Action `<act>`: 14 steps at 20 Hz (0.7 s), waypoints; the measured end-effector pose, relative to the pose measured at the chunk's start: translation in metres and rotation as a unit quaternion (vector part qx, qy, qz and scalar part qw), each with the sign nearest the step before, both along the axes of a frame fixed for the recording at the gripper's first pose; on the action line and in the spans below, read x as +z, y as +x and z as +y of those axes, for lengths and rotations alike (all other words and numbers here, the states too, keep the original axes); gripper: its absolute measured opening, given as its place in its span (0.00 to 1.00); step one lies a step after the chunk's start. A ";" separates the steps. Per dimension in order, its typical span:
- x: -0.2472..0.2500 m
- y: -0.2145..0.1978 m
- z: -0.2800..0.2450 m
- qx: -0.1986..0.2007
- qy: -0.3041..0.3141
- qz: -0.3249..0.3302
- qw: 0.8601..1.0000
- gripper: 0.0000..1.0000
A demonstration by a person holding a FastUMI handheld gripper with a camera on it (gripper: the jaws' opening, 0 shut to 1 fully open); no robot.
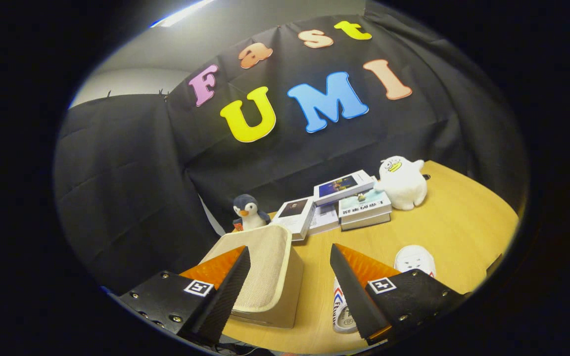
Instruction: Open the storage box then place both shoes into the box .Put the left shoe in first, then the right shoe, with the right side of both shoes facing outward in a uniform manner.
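Gripper [290,257]: fingers spread wide, nothing between them, held above the table.

Box [270,277]: just ahead of the fingers and partly behind the left one. Beige, fabric-faced lid, lighter wood-toned walls, rounded corners. Lid appears down, so the opening step looks not yet done. Judged light, with stiff walls and a slightly yielding woven top. The cloth should give friction; the smooth walls may slip. Best hold is probably the lid's front edge or lip, pinched from the side nearest the fingers. Where the hinge sits cannot be told.

Shoe [343,309]: white, with red and blue marking, lying on the table beside the box, mostly hidden by the right finger. Left or right cannot be told.

Second shoe [415,258]: white rubber toe cap, just beyond the right finger. Both judged light, with soft uppers and a firm sole; the heel collar or side wall is the likely place to grip, as the toe cap may slide.

Table [463,222]: pale wood.

Penguin [248,211]: small plush behind the box.

Books [337,205]: several, fanned and stacked, mid-table.

White plush [403,182]: beside the books, farthest back.
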State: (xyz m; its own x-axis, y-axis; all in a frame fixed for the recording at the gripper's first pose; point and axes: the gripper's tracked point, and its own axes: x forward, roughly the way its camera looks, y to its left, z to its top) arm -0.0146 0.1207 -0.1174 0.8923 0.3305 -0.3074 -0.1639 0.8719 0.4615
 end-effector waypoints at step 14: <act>-0.056 -0.006 0.046 0.044 0.157 0.142 0.976 0.98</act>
State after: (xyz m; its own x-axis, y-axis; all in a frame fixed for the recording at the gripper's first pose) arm -0.0208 0.1664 -0.1735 0.7502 0.5195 -0.4090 -0.0584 0.6683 0.7416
